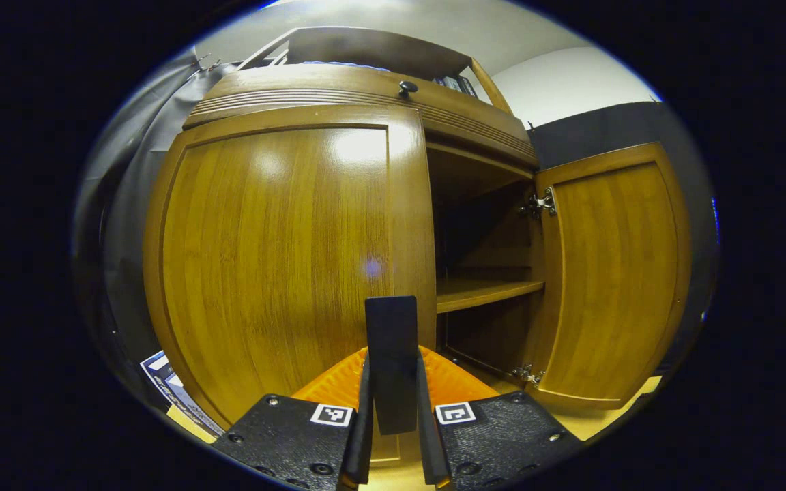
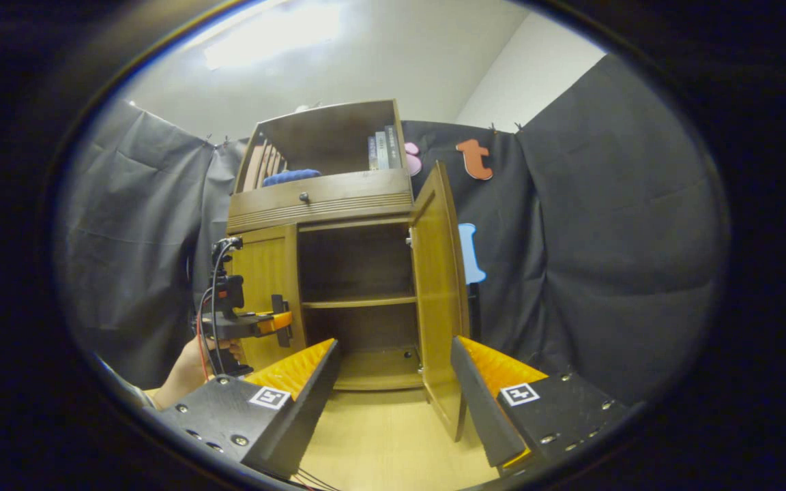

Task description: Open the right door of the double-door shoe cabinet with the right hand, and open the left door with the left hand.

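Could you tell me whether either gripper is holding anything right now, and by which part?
The left gripper is shut on the left door's handle. The right gripper is open, holding nothing.

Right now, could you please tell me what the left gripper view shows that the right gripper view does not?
Left gripper view: the left gripper shut on the handle of the left door, seen close, plus printed sheets low at the left. Right gripper view: the open right gripper and a hand holding the left gripper. Both: the open right door, the inner shelf and the drawer knob.
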Demonstrator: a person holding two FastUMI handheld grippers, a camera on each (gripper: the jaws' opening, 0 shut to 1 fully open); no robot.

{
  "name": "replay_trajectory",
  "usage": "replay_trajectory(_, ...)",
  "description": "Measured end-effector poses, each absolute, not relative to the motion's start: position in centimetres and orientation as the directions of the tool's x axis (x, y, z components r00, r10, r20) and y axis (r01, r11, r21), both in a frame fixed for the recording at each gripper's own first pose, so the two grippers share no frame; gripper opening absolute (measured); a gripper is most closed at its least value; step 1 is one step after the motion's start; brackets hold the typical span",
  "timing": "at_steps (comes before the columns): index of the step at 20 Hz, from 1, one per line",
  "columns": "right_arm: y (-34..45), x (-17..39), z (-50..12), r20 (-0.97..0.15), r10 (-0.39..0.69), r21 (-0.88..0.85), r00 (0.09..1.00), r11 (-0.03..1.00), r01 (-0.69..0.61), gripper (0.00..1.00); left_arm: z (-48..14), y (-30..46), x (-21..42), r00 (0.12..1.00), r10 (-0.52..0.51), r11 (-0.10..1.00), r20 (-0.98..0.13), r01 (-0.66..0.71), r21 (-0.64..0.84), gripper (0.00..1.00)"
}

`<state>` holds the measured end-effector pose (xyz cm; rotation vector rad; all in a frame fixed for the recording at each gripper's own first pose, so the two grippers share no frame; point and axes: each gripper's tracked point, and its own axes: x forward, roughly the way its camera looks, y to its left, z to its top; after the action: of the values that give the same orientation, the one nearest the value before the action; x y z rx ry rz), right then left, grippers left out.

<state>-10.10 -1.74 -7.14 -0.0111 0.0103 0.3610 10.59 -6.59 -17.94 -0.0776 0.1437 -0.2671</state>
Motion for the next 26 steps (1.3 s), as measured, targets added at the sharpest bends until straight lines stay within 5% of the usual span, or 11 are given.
replay_trajectory(15,1.6,-10.3,-5.6,0.001,0.377,0.029,0.926,0.926,-0.377,0.98,-15.5,-2.6,1.2,0.928,-0.328,0.944,-0.178,0.320,-0.075,0.29)
replay_trajectory(26,3.2,-10.2,-6.0,-0.001,0.402,0.033,0.916,0.915,-0.402,0.94,-14.5,2.4,-3.5,0.949,-0.253,0.968,-0.187,0.248,-0.049,0.29)
